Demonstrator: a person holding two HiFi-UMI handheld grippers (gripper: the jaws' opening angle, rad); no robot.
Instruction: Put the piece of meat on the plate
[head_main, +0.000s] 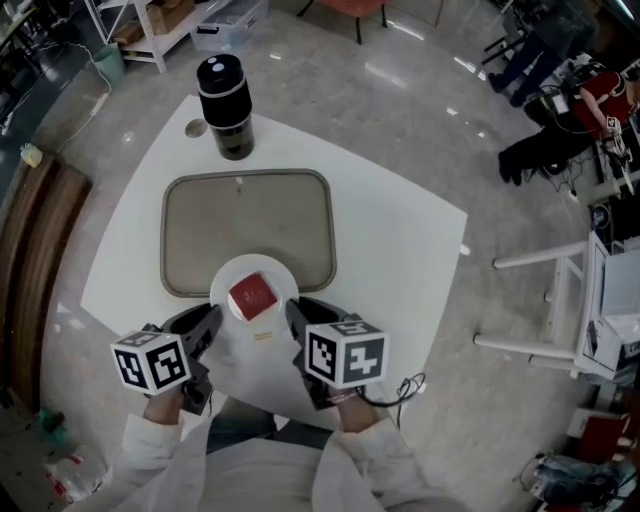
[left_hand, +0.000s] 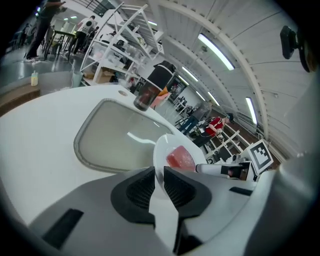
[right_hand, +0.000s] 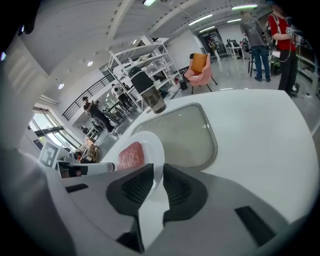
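Note:
A red piece of meat (head_main: 253, 296) lies on a small white plate (head_main: 225, 283), which overlaps the near edge of the grey tray (head_main: 200, 230). My left gripper (head_main: 205, 330) is shut on the plate's left rim and my right gripper (head_main: 297, 320) is shut on its right rim. In the left gripper view the plate's (left_hand: 161, 147) edge runs between the dark pads (left_hand: 140, 187), with the meat (left_hand: 180, 159) just beyond. The right gripper view shows the same: the plate's (right_hand: 152, 145) rim is pinched in the pads (right_hand: 175, 187), and the meat (right_hand: 131, 155) sits on it.
A black bottle (head_main: 225, 105) stands at the far edge of the white table (head_main: 400, 250), behind the tray. Past the table are shelving racks (head_main: 150, 25), chairs and white frames (head_main: 560, 300) on the floor. People stand in the background.

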